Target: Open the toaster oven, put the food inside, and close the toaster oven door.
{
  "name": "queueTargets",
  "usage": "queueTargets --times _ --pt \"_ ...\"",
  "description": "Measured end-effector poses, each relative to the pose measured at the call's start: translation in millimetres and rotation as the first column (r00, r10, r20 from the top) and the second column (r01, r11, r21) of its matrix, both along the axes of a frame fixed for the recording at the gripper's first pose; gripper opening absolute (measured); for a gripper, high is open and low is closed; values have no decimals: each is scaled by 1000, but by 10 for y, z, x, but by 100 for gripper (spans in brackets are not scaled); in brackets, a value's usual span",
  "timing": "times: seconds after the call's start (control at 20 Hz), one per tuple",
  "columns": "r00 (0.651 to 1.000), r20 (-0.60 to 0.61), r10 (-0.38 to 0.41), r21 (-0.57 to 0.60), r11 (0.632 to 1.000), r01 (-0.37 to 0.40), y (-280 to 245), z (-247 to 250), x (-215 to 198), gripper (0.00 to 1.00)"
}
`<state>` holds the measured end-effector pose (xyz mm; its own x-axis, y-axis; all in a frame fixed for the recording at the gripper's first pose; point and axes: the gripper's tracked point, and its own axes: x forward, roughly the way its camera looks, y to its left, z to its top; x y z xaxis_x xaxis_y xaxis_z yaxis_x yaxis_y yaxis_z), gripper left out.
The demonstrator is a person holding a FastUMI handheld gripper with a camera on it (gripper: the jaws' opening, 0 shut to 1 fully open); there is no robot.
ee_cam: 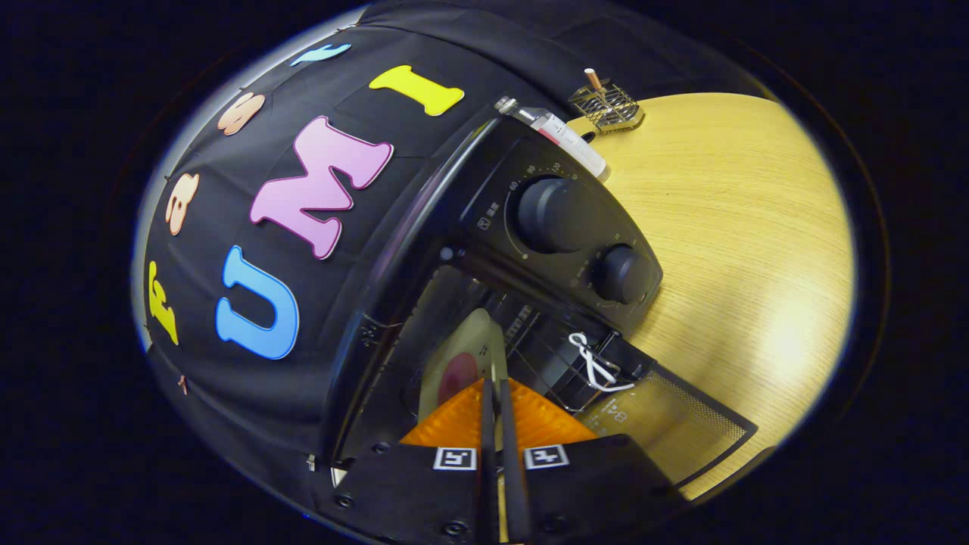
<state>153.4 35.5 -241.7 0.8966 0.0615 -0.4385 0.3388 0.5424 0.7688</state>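
The toaster oven (484, 250) is seen tilted on the wooden surface (742, 250), its door (666, 431) lowered open beside the tongs. The tongs (496, 393) are clenched on a thin, pale slice of food (462, 363) with a reddish patch, which is held upright between the two fingers, just inside the oven's mouth and next to the wire rack (545, 356). A white cord (594, 363) is tied to the rack's front edge. Two dark knobs (553, 216) are set on the oven's control panel. Beyond the oven, a small bottle (560, 136) is lying and a wire holder (606, 106) with a stick in it is placed on the surface
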Motion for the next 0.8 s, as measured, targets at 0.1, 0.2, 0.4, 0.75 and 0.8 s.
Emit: queueTargets --times 0.1,0.2,0.4,0.75,0.8 --pt "1000 0 24 -1 1000 -24 26 51 -90 21" --pt "998 -8 65 -13 998 -65 82 91 -246 65" --pt "994 17 111 -124 986 -108 133 257 -612 97" --pt "950 -62 306 -400 865 -305 394 324 -1199 99" --pt "934 -88 345 -430 833 -348 467 298 -1307 99"
